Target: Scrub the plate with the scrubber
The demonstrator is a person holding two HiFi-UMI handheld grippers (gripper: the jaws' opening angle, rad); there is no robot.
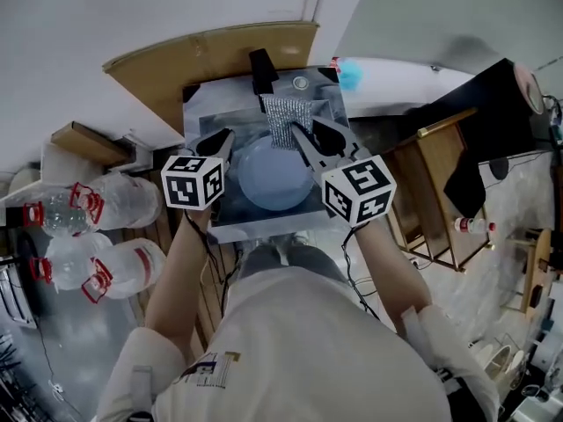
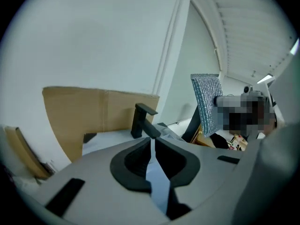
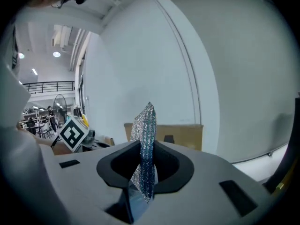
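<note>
A pale blue plate [image 1: 273, 178] lies tilted in the steel sink [image 1: 201, 104] below a black faucet [image 1: 261, 69]. My left gripper [image 1: 226, 141] is at the plate's left rim. In the left gripper view the thin bluish plate [image 2: 157, 186] edge runs between the nearly closed jaws of that gripper [image 2: 153, 144], which grip it. My right gripper [image 1: 300, 135] is shut on a silver mesh scrubber [image 1: 286, 117] that it holds just above the plate's far edge. The scrubber [image 3: 146, 135] stands upright between the jaws of the right gripper [image 3: 146, 156]. The scrubber [image 2: 206, 102] also hangs at the right in the left gripper view.
A brown cardboard sheet [image 1: 220, 51] leans behind the sink against the white wall. Large water bottles [image 1: 88, 227] with red handles lie on the floor to the left. A wooden frame [image 1: 440, 174] with dark cloth stands to the right. A small blue object [image 1: 350, 75] sits behind the sink's right corner.
</note>
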